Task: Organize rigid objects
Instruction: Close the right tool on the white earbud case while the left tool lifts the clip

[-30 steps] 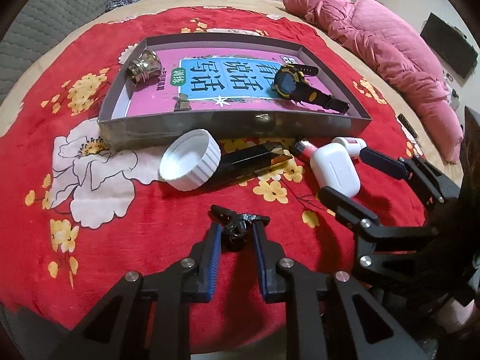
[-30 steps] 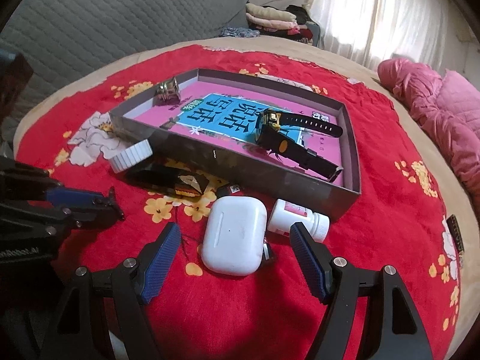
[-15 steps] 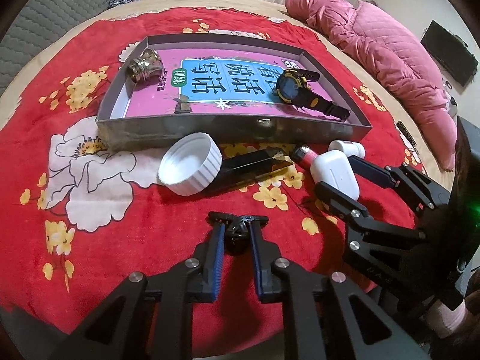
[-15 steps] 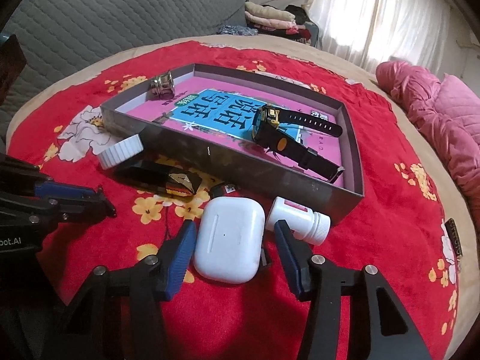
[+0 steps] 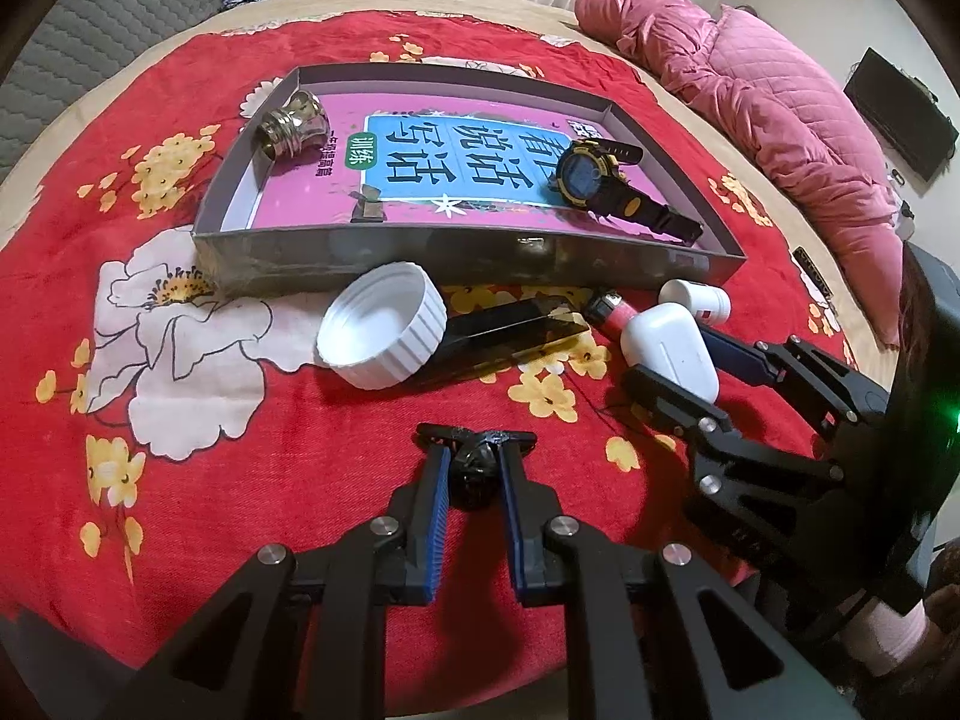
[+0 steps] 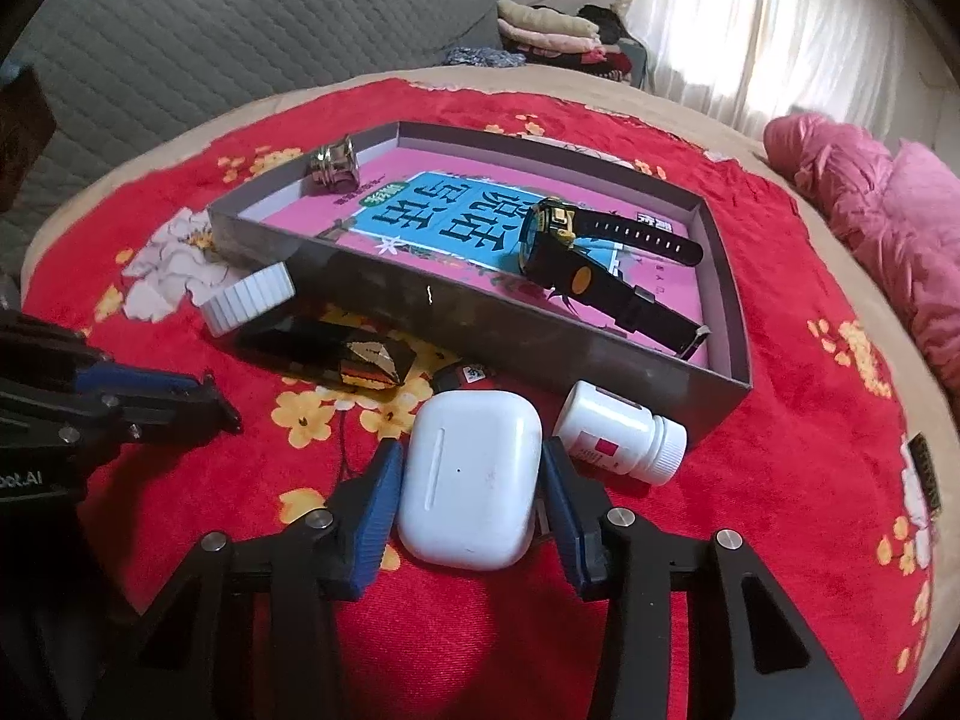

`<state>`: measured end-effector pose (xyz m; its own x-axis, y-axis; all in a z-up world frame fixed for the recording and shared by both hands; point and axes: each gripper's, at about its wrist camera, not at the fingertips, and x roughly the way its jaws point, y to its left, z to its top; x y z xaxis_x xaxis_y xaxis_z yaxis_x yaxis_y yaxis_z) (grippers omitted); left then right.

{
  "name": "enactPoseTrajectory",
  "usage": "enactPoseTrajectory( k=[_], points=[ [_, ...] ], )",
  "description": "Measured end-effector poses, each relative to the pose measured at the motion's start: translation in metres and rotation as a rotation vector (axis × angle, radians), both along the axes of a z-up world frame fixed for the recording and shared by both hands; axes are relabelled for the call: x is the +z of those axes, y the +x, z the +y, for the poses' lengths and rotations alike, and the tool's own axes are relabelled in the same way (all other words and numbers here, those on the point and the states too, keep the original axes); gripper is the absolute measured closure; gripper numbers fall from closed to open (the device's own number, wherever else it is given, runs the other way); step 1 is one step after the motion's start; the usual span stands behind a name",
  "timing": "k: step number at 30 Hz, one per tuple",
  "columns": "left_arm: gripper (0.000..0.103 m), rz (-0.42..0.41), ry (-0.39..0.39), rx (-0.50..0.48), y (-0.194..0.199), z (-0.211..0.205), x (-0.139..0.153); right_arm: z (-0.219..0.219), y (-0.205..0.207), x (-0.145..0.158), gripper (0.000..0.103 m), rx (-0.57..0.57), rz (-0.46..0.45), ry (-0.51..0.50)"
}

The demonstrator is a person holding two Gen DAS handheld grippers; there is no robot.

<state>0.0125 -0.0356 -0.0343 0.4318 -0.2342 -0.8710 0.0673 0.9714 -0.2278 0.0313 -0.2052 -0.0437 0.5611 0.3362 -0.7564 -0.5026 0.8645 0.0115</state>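
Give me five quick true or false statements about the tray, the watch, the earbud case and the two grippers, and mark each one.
1. The watch lies inside the tray. True.
2. The right hand-held gripper has a finger on each side of the earbud case. True.
3. The white cap is in the tray. False: it lies on the red cloth in front of the tray.
4. The left hand-held gripper is wide open and holds nothing. False: it is shut on a small black object.
5. The pill bottle stands upright. False: it lies on its side beside the earbud case.
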Motion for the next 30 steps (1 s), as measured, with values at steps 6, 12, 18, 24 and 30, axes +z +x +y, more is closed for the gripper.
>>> enactPoseTrajectory(
  k=[6, 12, 18, 24, 30],
  points=[
    [0.087, -0.012, -0.015, 0.007, -0.001, 0.003, 0.003, -0.023, 0.008, 0.003, 0.056, -0.069, 0.065, 0.146],
    [0.087, -0.02, -0.019, 0.001, -0.003, 0.002, 0.007, -0.031, 0.007, 0.008, 0.057, -0.088, 0.072, 0.19],
    [0.087, -0.034, -0.019, 0.0, -0.004, 0.002, 0.011, -0.032, 0.005, 0.011, 0.057, -0.082, 0.07, 0.205],
    [0.087, -0.059, -0.009, -0.004, -0.006, 0.0, 0.017, -0.029, 0.002, 0.016, 0.057, -0.073, 0.045, 0.2],
    [0.087, -0.094, 0.0, -0.01, -0.008, -0.001, 0.025, -0.029, -0.001, 0.022, 0.057, -0.065, 0.019, 0.212]
  ],
)
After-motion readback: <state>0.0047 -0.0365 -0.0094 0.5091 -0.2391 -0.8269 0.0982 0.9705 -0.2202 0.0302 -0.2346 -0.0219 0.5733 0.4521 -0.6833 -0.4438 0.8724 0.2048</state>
